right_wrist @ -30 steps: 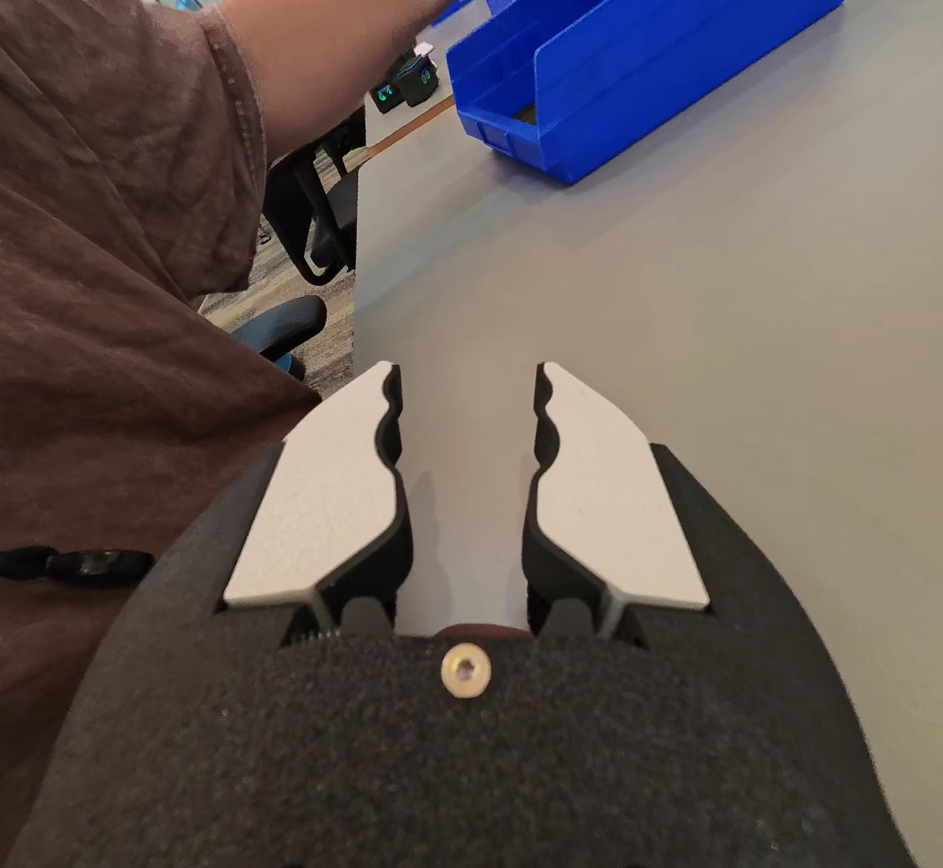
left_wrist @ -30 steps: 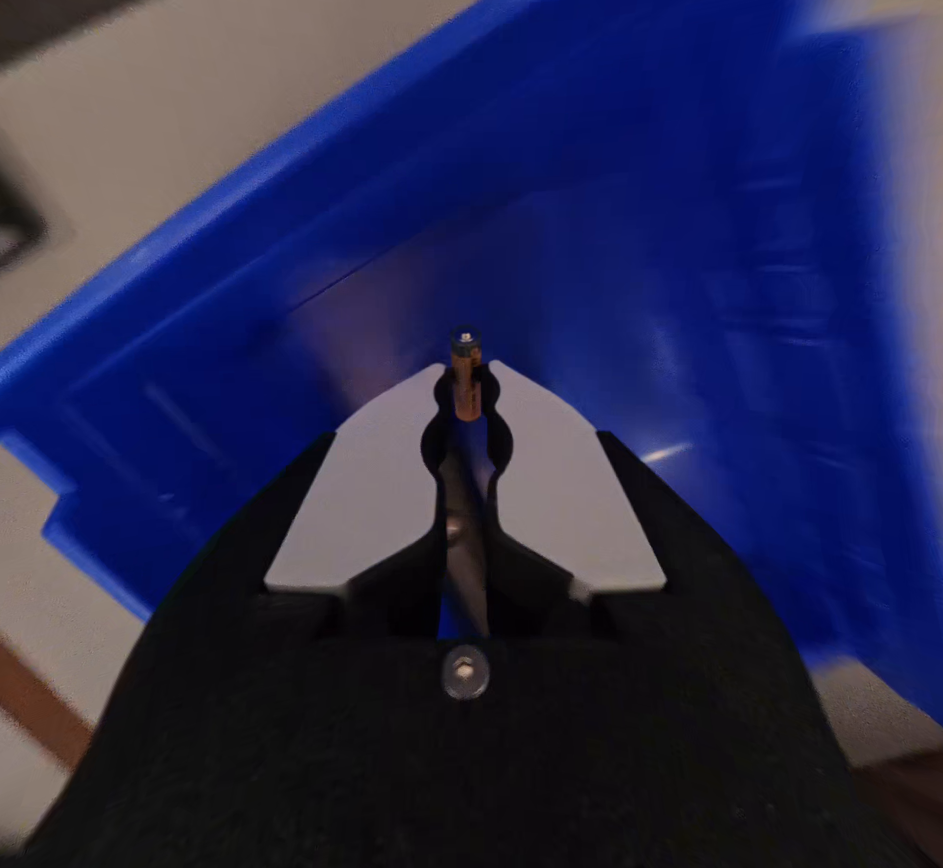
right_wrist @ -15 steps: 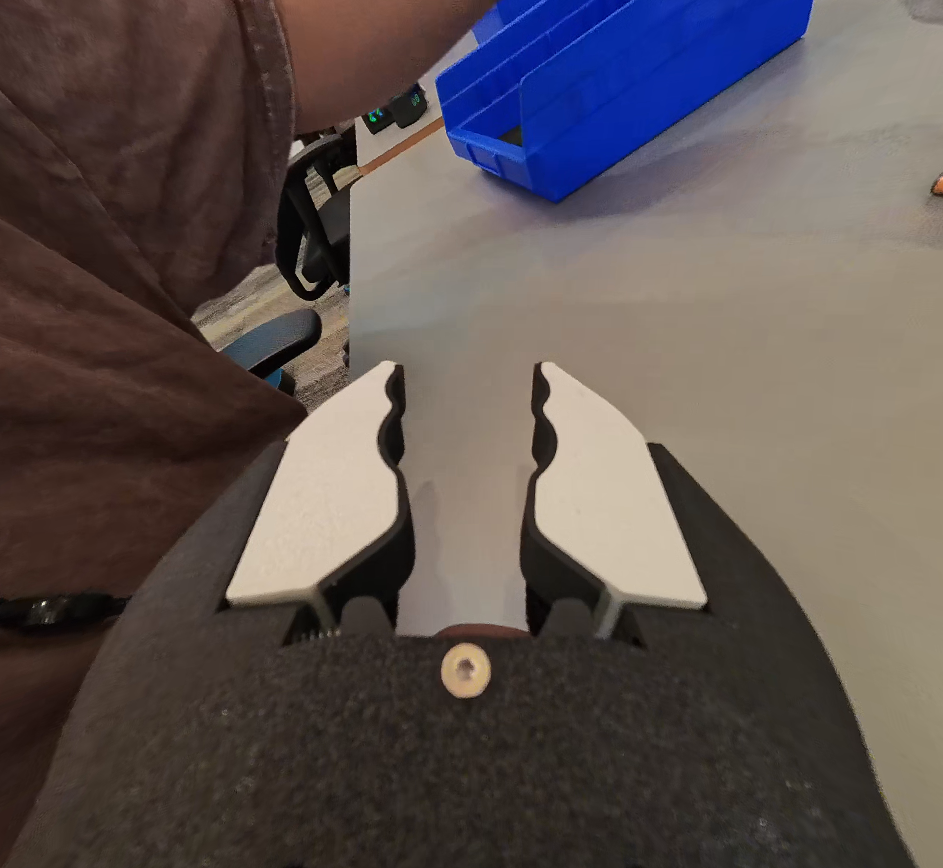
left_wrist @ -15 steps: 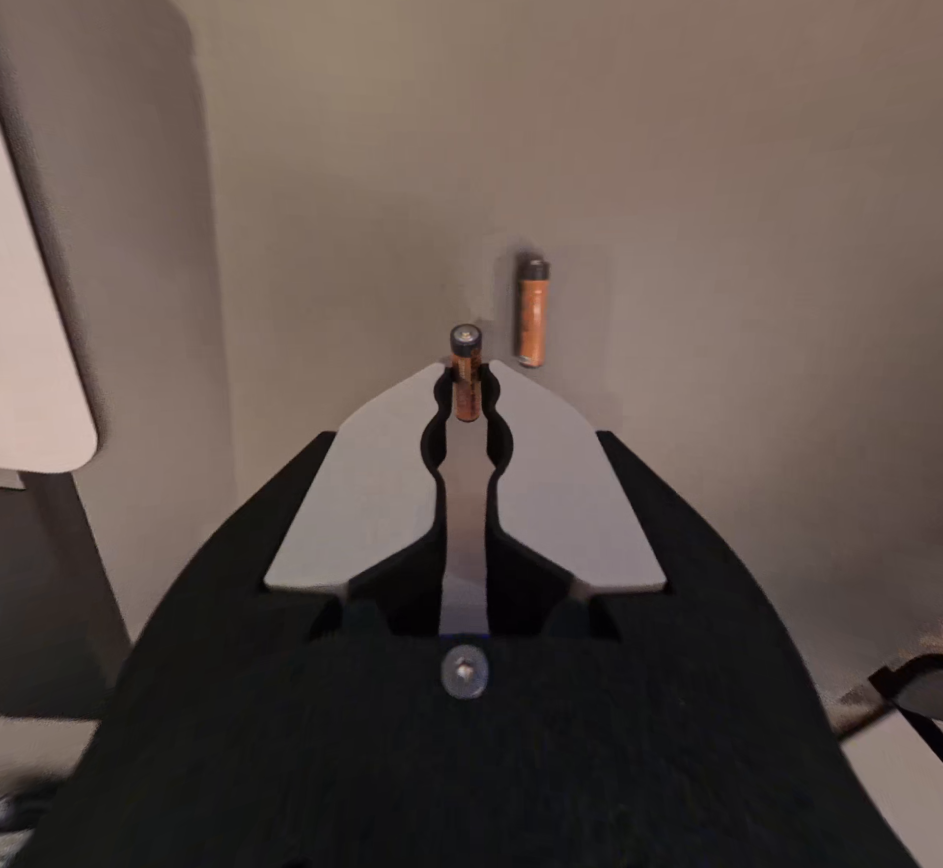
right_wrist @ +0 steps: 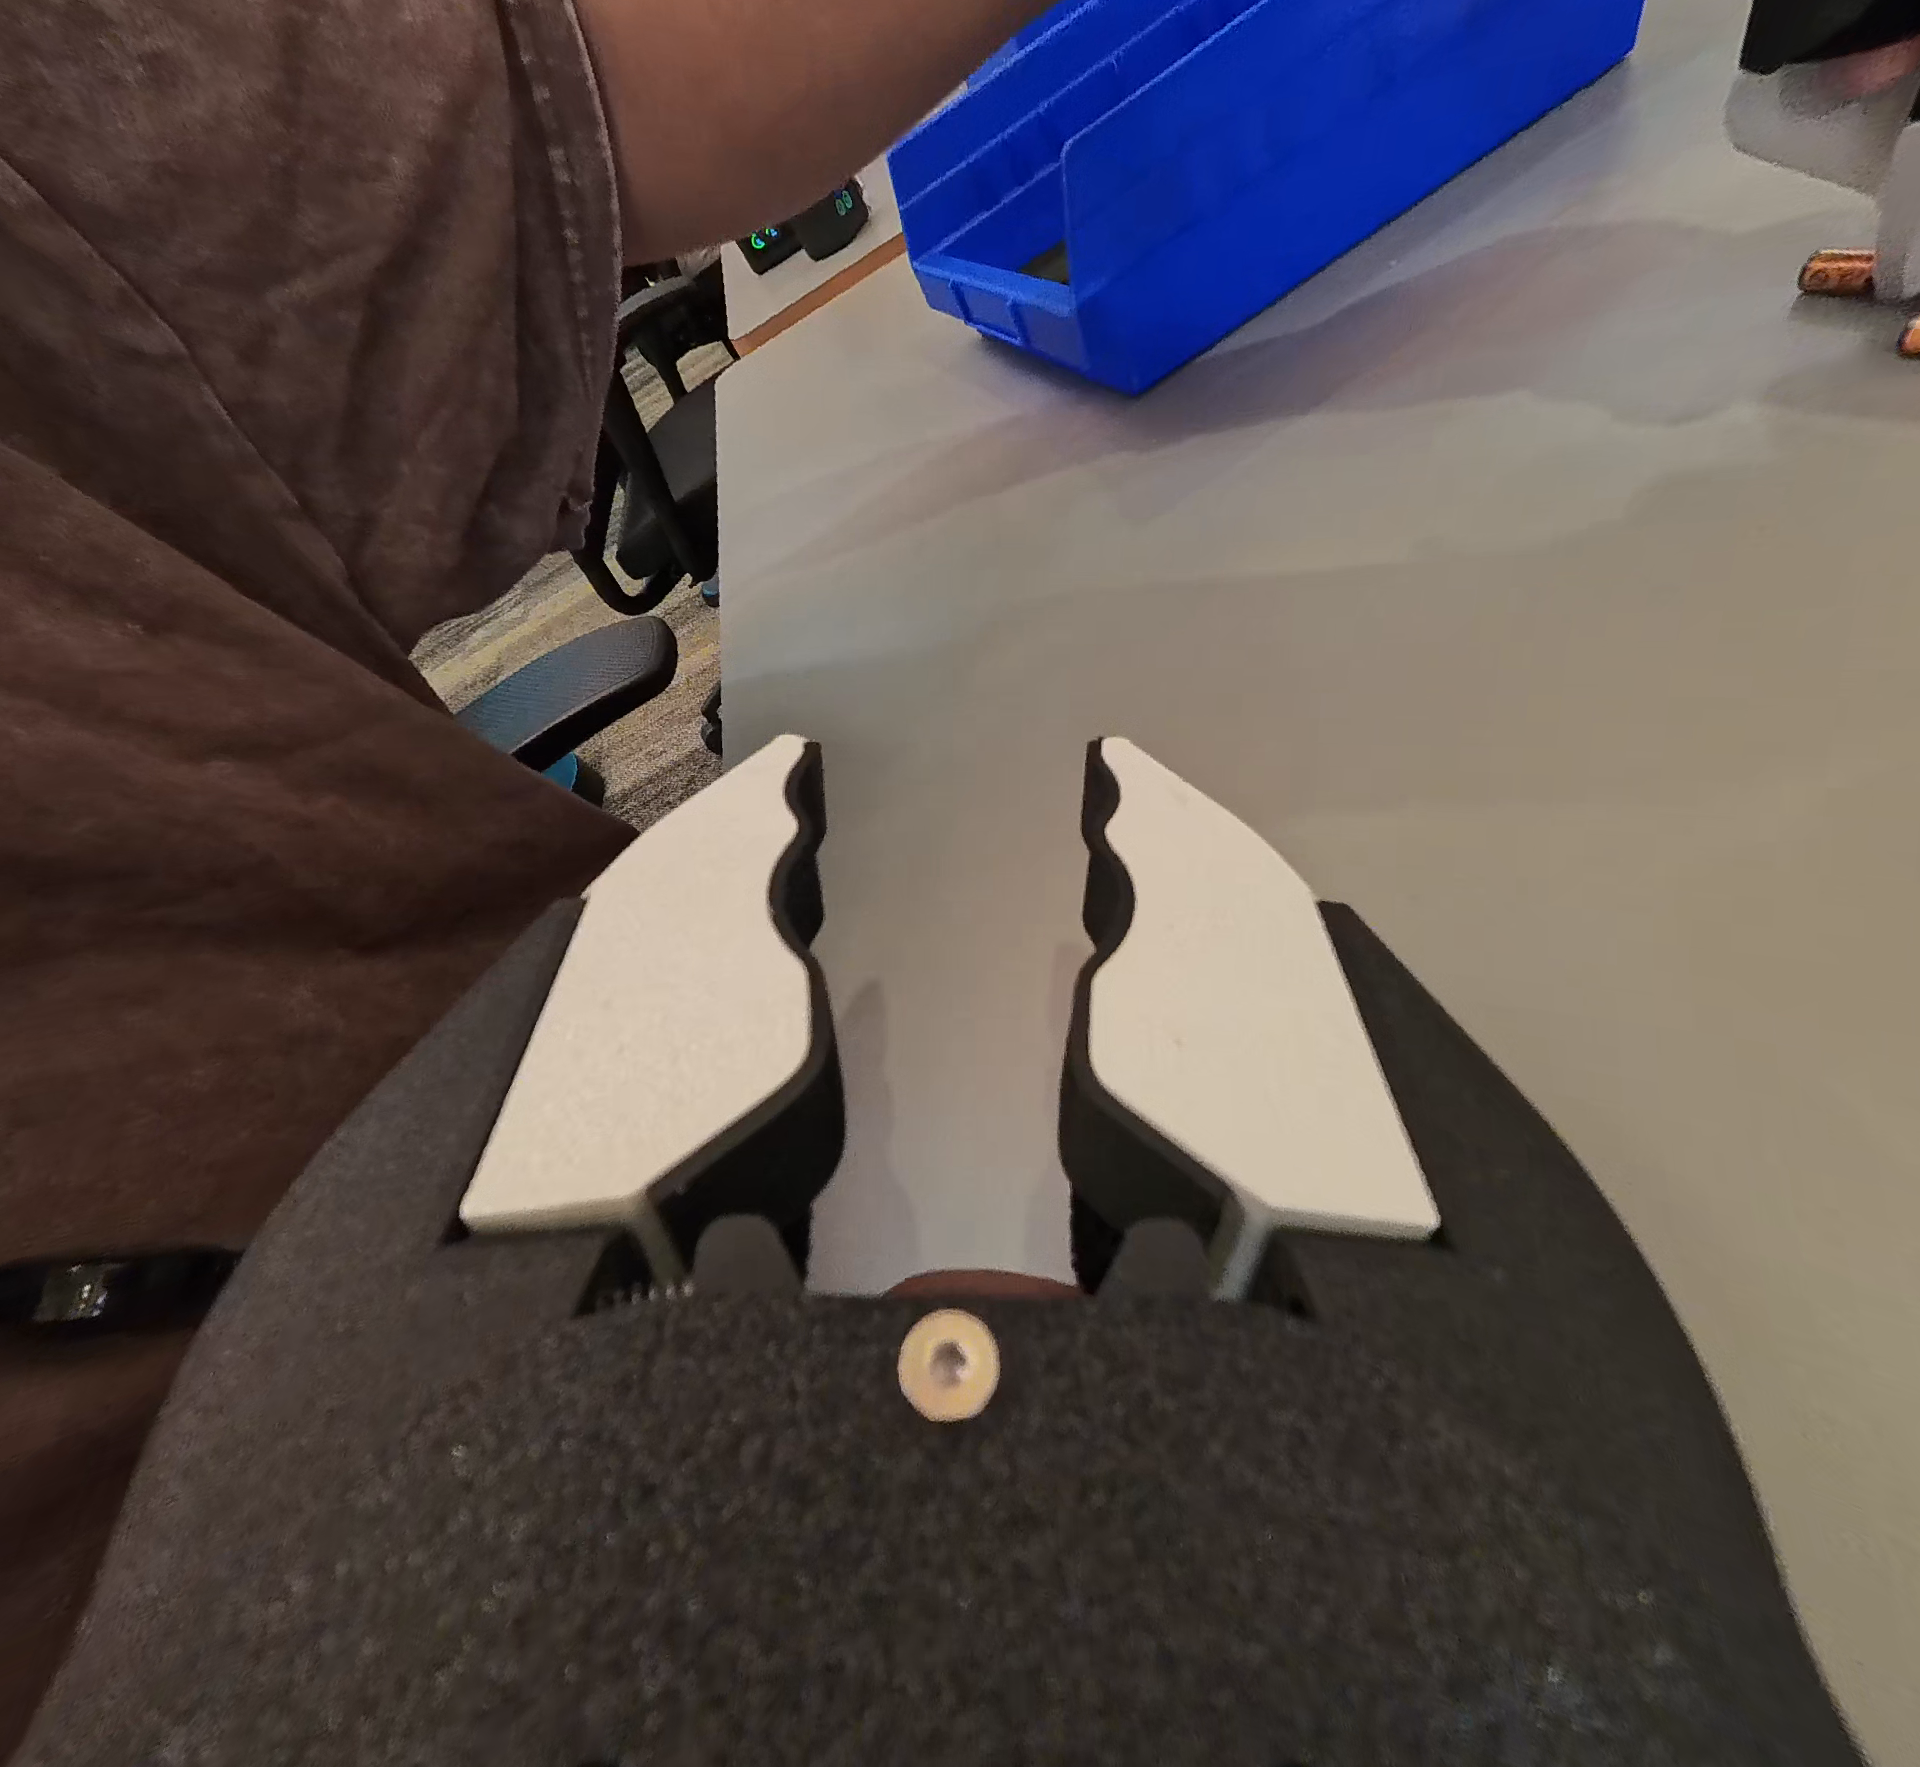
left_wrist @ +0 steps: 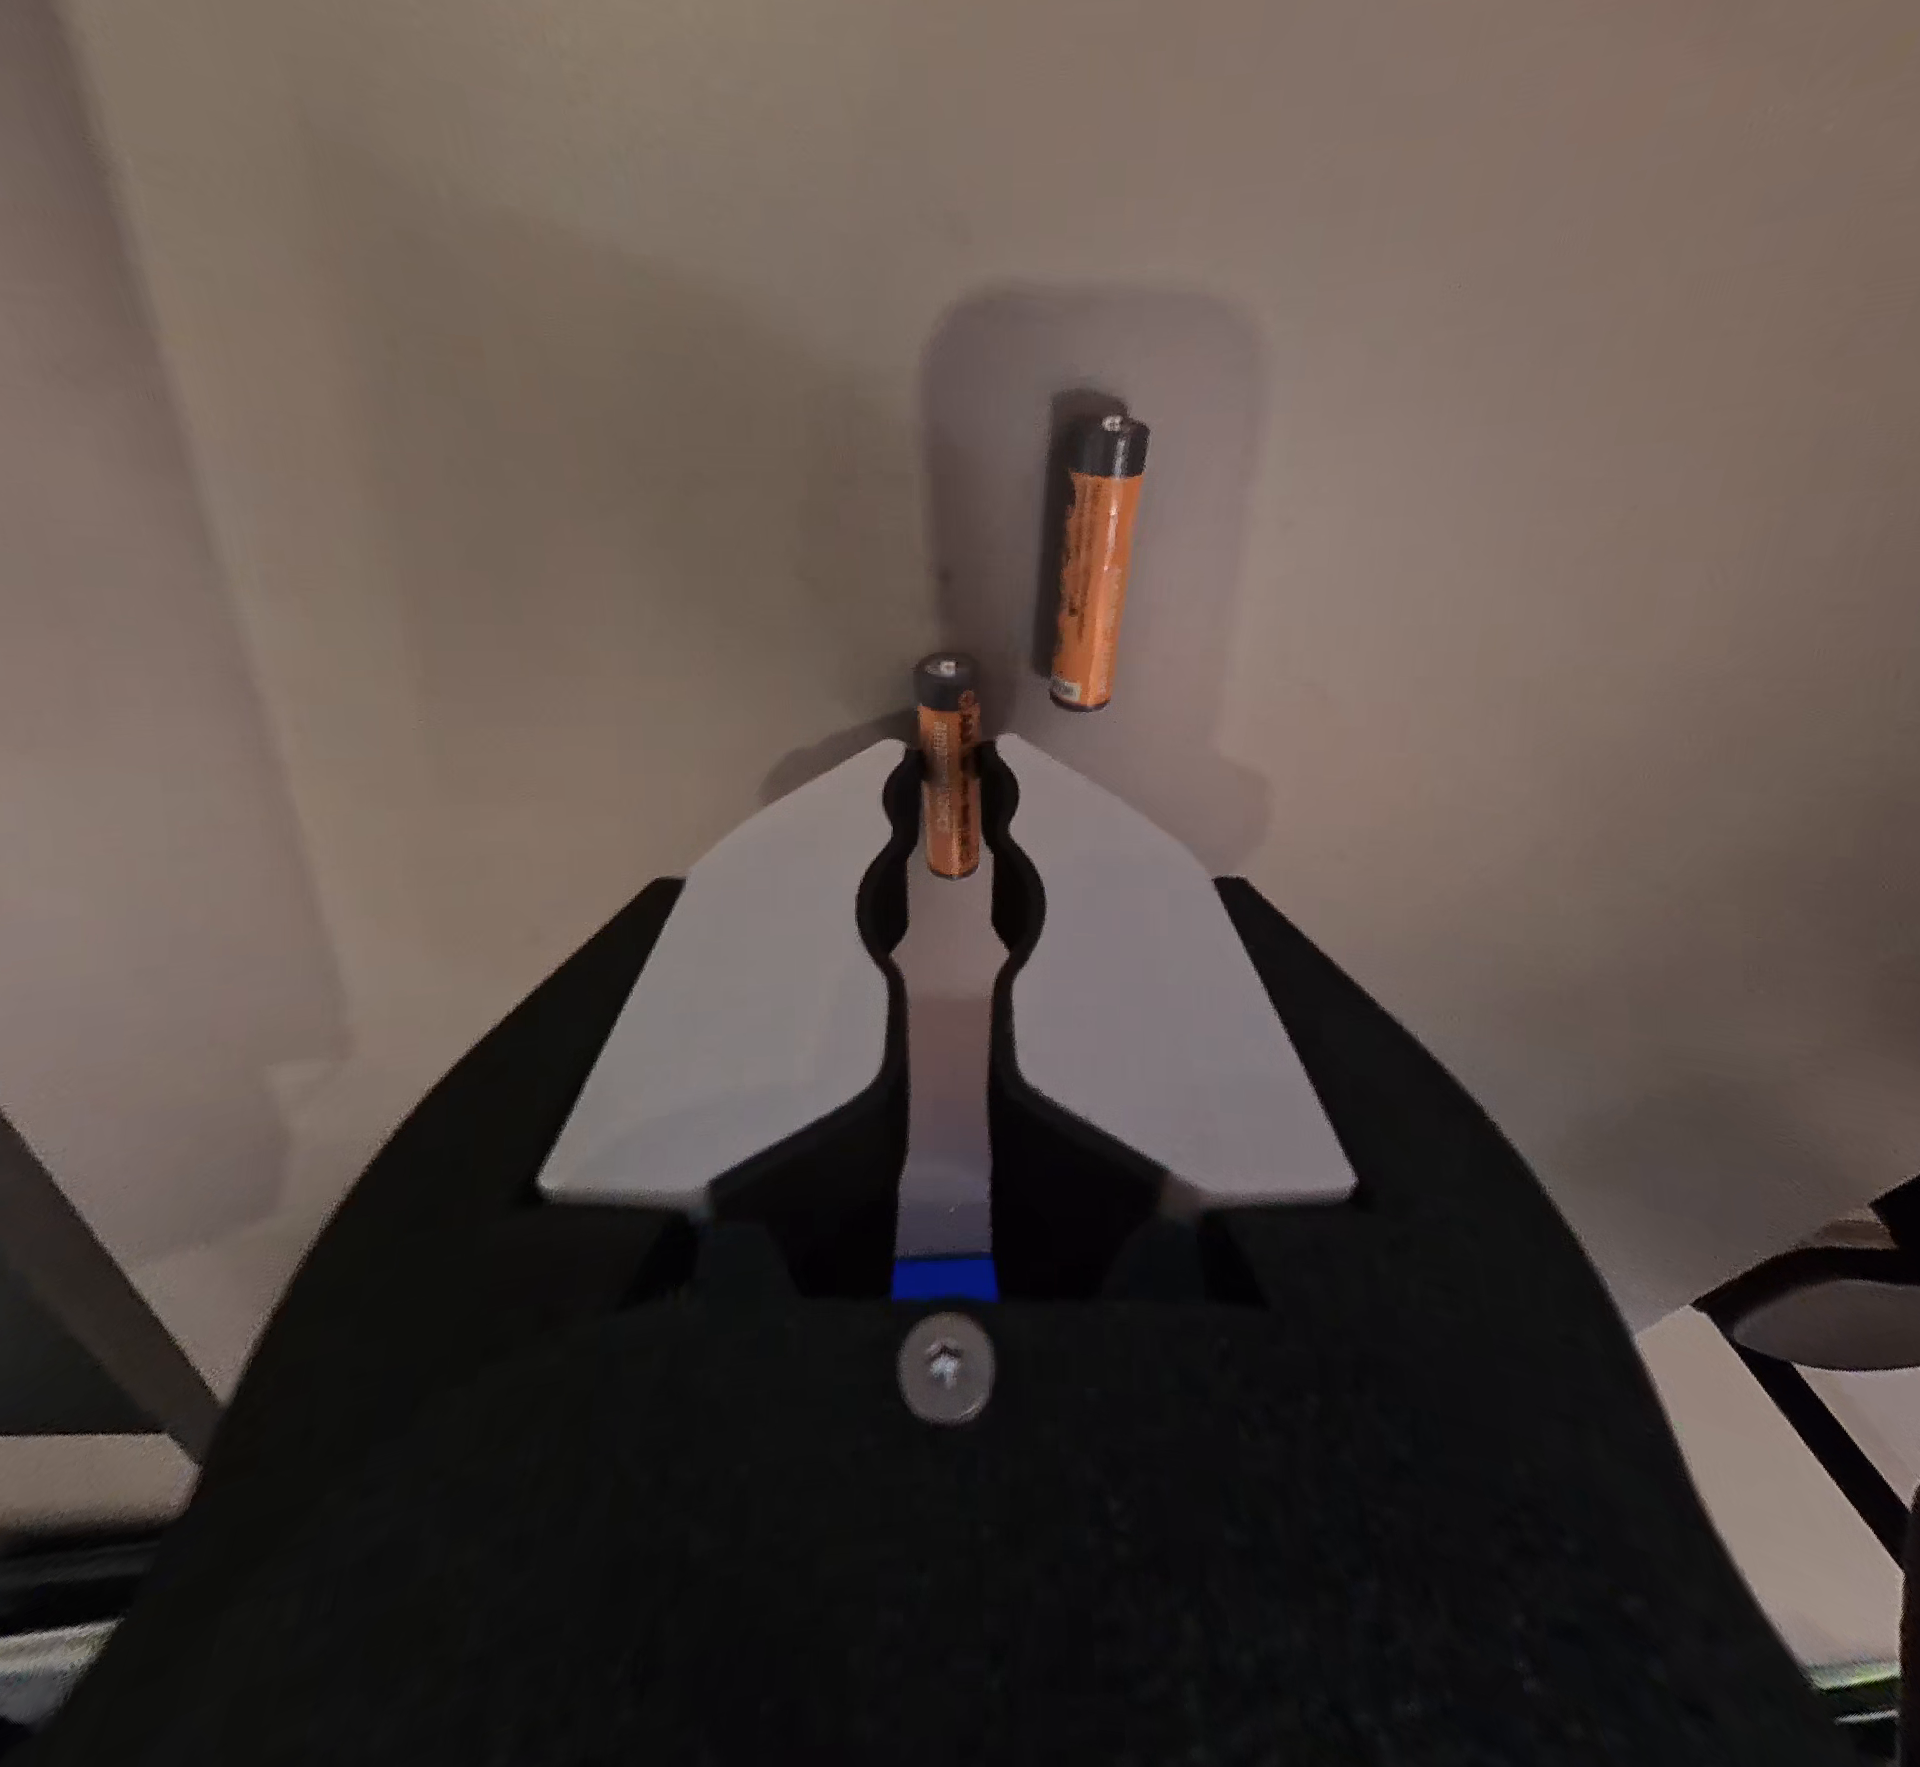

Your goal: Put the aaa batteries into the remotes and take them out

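Note:
My left gripper [left_wrist: 948, 749] is shut on an orange and black AAA battery [left_wrist: 950, 761], held upright between its fingertips just above the grey table [left_wrist: 520, 367]. A second AAA battery [left_wrist: 1096, 564] lies on the table just beyond and to the right of it. In the right wrist view, the left gripper [right_wrist: 1870, 242] shows at the far right edge next to that lying battery [right_wrist: 1837, 273]. My right gripper [right_wrist: 951, 782] is open and empty, low over the table's near part. No remote is clearly visible.
A blue plastic bin [right_wrist: 1299, 117] stands at the back of the table [right_wrist: 1351, 626]. The person's arm [right_wrist: 831, 34] in a brown sleeve reaches across above it. Office chairs [right_wrist: 623, 668] stand beyond the table's left edge. The tips of one gripper are about 30 centimetres away from the tips of the other.
My left gripper carried its battery out of the blue bin and lowered it over the table beside the lying battery. My right gripper stayed open and turned slightly.

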`<state>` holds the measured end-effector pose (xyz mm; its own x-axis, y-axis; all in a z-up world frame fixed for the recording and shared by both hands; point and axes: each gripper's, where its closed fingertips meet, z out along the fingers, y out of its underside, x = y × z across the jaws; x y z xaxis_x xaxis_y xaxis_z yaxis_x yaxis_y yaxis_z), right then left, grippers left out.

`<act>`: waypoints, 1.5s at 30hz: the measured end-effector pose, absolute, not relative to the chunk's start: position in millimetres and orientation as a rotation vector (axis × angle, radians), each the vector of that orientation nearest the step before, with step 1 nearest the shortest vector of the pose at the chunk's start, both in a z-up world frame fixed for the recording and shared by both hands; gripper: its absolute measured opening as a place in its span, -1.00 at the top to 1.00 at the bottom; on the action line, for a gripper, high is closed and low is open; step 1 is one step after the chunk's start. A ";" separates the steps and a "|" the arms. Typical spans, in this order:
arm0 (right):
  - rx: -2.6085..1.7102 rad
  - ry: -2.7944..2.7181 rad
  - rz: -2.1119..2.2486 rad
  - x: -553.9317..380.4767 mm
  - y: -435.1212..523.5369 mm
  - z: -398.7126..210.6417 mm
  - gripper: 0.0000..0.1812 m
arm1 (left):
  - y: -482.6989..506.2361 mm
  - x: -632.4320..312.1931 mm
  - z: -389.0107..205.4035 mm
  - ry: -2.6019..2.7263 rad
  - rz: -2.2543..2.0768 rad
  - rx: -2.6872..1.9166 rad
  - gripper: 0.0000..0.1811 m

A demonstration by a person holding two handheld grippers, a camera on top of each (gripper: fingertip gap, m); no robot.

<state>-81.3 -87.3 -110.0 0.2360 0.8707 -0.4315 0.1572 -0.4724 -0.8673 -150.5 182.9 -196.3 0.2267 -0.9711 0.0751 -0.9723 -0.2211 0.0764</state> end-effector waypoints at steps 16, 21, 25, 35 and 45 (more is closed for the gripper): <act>-1.844 -0.993 1.278 -85.1 -91.1 -122.6 0.47 | 152.1 -175.7 -48.3 -1.716 0.624 3.041 0.36; -1.851 -0.992 1.304 -84.1 -91.7 -123.8 0.47 | 135.8 -287.8 -22.3 -1.122 0.655 3.473 0.24; -1.852 -0.992 1.327 -83.6 -92.8 -124.1 0.47 | 126.8 -389.5 -67.8 -0.560 0.222 3.646 0.31; -1.825 -0.971 1.404 -84.8 -96.6 -118.5 0.47 | 106.2 -478.1 -159.2 -0.128 -0.376 3.429 0.34; -1.816 -0.955 1.418 -82.7 -95.1 -116.4 0.47 | 106.2 -468.4 -193.7 -0.137 -0.129 3.367 0.05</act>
<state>-82.7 -95.1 -116.4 0.1552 0.8442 -0.5131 0.1580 -0.5339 -0.8306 -468.4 106.2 -193.7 0.9939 -0.0713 -0.0845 -0.0888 -0.9703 -0.2251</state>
